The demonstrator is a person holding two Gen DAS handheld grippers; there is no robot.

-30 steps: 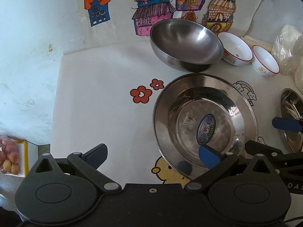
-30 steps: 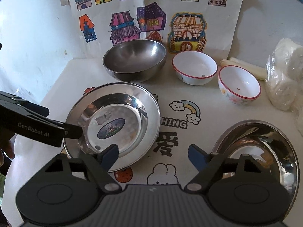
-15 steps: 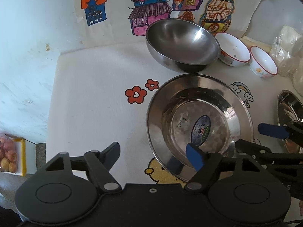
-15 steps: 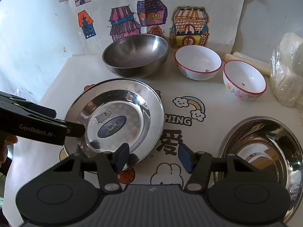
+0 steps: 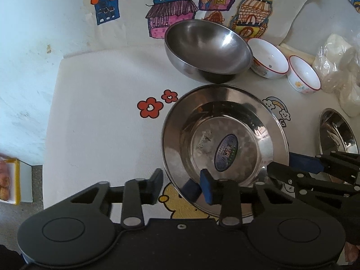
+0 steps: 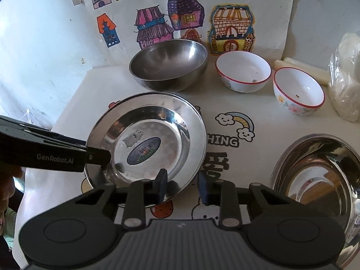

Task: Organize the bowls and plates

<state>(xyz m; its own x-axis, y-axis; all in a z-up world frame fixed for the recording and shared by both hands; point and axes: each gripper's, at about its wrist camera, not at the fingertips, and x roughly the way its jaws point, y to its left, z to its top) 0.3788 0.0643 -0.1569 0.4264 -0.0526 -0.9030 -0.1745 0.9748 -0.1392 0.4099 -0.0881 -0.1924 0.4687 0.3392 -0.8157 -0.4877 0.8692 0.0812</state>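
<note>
Two hand-held grippers close in on one steel plate [image 5: 225,144] lying flat on the bench [image 5: 101,117], just in front of the deep steel bowl [image 5: 208,49]. The left gripper [image 5: 181,185] straddles the plate's near-left rim, one finger inside the dish and one outside; its jaws are closing, and a gap to the outer pad still shows. The right gripper [image 6: 182,186] straddles the rim on the plate's other side, jaws likewise closing, not yet visibly pressing on the metal.

The risk lies in the polished, sloping rim: if either pair of pads bites only the thin lip, the plate could squirt out or skate across the printed cloth toward the steel bowl. Uneven timing between the two grips could tilt the plate and send it clattering. Two white bowls [image 6: 243,72] stand to the right of the steel bowl, and a second steel plate [image 6: 315,175] lies well to the right of the first; a swing in that direction could knock them.
</note>
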